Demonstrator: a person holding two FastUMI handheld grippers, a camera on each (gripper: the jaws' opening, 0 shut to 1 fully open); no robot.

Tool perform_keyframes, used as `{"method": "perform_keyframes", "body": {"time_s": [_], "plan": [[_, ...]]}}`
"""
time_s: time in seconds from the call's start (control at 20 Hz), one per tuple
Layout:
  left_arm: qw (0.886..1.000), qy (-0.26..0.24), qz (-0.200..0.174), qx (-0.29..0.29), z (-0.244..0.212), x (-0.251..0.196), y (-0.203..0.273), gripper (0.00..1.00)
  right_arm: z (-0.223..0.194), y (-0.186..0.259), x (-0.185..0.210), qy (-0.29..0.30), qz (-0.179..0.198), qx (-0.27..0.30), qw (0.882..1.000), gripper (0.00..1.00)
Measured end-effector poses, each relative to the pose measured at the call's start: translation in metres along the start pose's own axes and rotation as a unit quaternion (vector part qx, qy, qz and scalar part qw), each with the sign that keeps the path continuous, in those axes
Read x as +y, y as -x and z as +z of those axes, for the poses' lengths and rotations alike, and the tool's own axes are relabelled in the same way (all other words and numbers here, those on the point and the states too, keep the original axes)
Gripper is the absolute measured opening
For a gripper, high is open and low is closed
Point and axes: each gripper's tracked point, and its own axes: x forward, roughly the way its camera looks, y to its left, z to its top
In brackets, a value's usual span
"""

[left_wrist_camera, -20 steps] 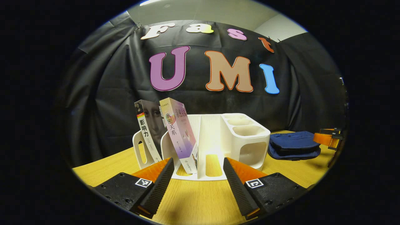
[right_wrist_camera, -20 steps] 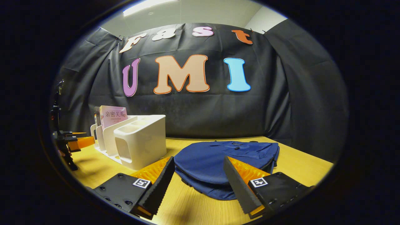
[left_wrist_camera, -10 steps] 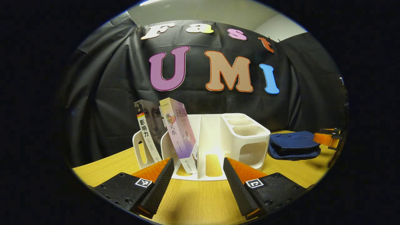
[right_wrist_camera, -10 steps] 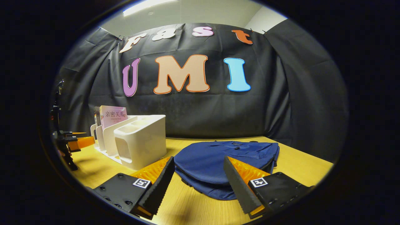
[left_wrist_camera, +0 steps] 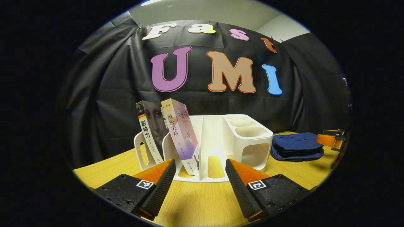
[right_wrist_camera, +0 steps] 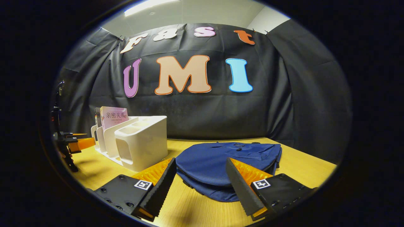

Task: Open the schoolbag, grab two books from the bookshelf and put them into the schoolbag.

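A white bookshelf [left_wrist_camera: 221,138] stands on the wooden table, holding two leaning books: one with a portrait cover [left_wrist_camera: 150,132] and a pink-and-purple one [left_wrist_camera: 181,135]. My left gripper [left_wrist_camera: 200,181] is open just in front of the shelf, nothing between its fingers. The dark blue schoolbag [right_wrist_camera: 217,164] lies flat and closed on the table, also at the right in the left gripper view [left_wrist_camera: 296,146]. My right gripper [right_wrist_camera: 200,183] hovers open just before the bag. The bookshelf [right_wrist_camera: 139,145] and pink book [right_wrist_camera: 113,116] appear at left in the right gripper view.
The wooden table [left_wrist_camera: 202,205] runs up to the black cloth wall behind. In the right gripper view the left gripper [right_wrist_camera: 74,143] shows at the far left edge. The right gripper [left_wrist_camera: 331,138] shows at the far right edge of the left gripper view, beside the bag.
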Motion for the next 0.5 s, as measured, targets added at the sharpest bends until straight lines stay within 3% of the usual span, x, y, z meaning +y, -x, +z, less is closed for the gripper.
{"method": "perform_keyframes", "body": {"time_s": [0.35,0.5], "plan": [[1.0,0.0,0.0,0.0,0.0,0.0,0.0,0.92,-0.008,-0.006,-0.01,0.005,-0.005,0.03,1.0,0.99],[1.0,0.0,0.0,0.0,0.001,0.0,0.0,0.92,-0.007,-0.002,-0.013,0.037,-0.002,0.045,0.998,1.0]]}}
